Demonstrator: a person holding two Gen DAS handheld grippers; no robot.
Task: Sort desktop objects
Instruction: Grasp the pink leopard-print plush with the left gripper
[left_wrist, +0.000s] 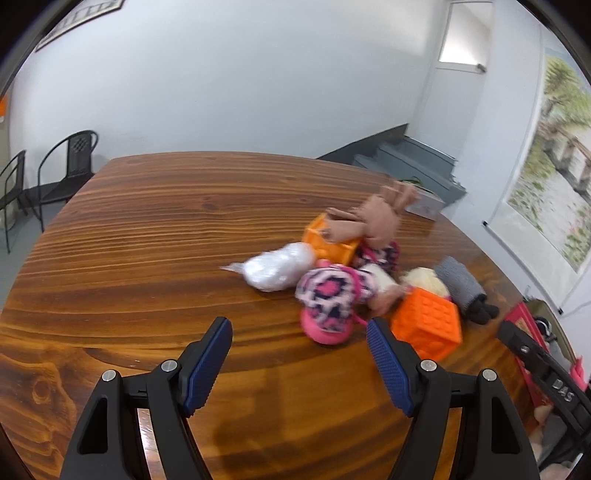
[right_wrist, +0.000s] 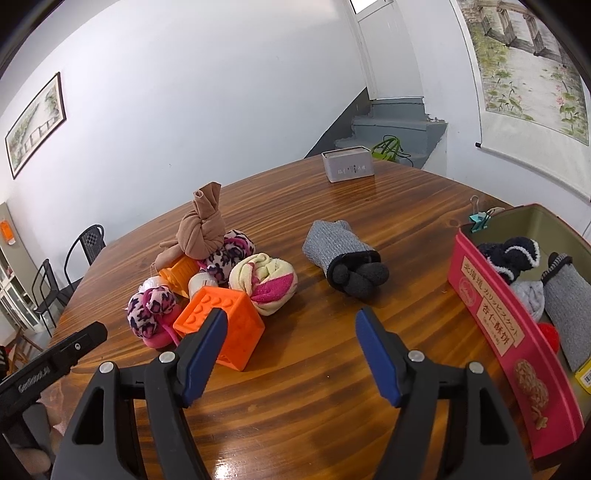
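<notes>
A heap of items lies on the wooden table (right_wrist: 295, 387): a near orange cube (right_wrist: 221, 328), a second orange cube (right_wrist: 179, 271) behind it, a pink leopard sock roll (right_wrist: 149, 306), a tan knotted stocking (right_wrist: 203, 229), a cream-and-pink roll (right_wrist: 264, 282) and a grey-black sock roll (right_wrist: 343, 258). My right gripper (right_wrist: 291, 325) is open above the table, its left finger in front of the near orange cube. My left gripper (left_wrist: 299, 332) is open, just short of the pink leopard sock (left_wrist: 328, 299) and orange cube (left_wrist: 428, 325). A clear plastic bundle (left_wrist: 277, 267) lies left of the heap.
A pink tin box (right_wrist: 491, 306) at the right holds several rolled socks. A grey box (right_wrist: 347, 164) stands at the far table edge, and binder clips (right_wrist: 480, 218) lie by the tin. Black chairs (left_wrist: 66, 170) stand beyond the table's left side.
</notes>
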